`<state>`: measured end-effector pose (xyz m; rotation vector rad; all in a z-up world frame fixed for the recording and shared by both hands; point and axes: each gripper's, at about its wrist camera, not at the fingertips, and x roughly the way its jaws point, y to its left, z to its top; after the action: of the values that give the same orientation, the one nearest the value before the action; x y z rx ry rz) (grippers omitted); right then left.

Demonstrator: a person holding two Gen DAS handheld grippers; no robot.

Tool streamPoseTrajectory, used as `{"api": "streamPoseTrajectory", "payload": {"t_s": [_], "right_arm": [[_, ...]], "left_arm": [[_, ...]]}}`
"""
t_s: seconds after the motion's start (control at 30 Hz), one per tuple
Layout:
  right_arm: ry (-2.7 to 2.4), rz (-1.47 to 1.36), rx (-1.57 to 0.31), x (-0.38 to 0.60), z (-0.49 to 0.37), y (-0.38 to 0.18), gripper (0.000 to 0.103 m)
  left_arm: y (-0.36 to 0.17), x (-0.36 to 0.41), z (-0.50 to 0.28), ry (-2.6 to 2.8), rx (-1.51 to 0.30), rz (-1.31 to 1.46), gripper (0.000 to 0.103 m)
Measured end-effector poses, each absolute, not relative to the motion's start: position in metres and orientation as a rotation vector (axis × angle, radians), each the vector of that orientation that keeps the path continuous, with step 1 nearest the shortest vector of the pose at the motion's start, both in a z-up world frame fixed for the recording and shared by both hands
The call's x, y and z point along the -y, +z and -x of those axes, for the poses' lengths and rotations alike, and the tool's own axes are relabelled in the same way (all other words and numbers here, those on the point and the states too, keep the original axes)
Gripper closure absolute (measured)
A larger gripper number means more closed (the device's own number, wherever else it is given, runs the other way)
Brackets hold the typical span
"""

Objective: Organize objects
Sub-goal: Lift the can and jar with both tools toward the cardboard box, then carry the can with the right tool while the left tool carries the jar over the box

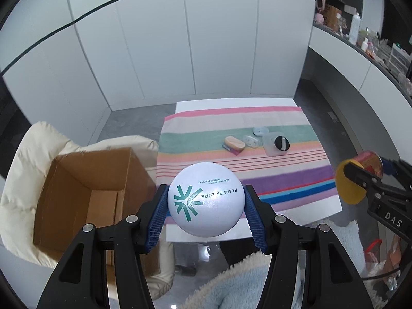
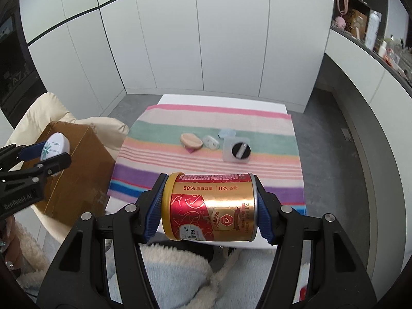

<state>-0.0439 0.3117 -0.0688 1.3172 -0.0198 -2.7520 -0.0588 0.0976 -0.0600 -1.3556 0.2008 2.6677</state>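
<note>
My left gripper (image 1: 206,206) is shut on a round white powder compact (image 1: 206,199) with green print, held in the air over the near edge of the striped cloth (image 1: 257,118). My right gripper (image 2: 209,206) is shut on a gold and red can (image 2: 211,206) with a yellow lid, lying sideways between the pads. In the right wrist view the compact (image 2: 55,145) hangs over the open cardboard box (image 2: 77,170) at the left. In the left wrist view the can (image 1: 360,175) shows at the right edge.
The box (image 1: 85,193) sits on a cream padded chair (image 1: 31,149) left of the white table (image 1: 231,103). On the cloth lie a beige pad (image 1: 234,143), a clear small case (image 1: 250,141), a pale blue case (image 1: 260,130) and a clear box holding a black disc (image 1: 280,143).
</note>
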Motion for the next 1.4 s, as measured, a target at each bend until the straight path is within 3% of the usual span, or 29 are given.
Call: {"api": "streamPoseTrajectory", "payload": {"t_s": [0.67, 1.4], "right_arm": [[-2.704, -1.384, -0.015, -0.296, 0.005, -0.078, 0.039], [-2.425, -1.227, -0.226, -0.135, 0.004, -0.077, 0.039]], "left_arm": [[-0.082, -0.022, 0.035, 2.742, -0.088, 1.484, 0.045], [-0.094, 0.108, -0.017, 2.909, 0.109, 1.662, 0.045]]}}
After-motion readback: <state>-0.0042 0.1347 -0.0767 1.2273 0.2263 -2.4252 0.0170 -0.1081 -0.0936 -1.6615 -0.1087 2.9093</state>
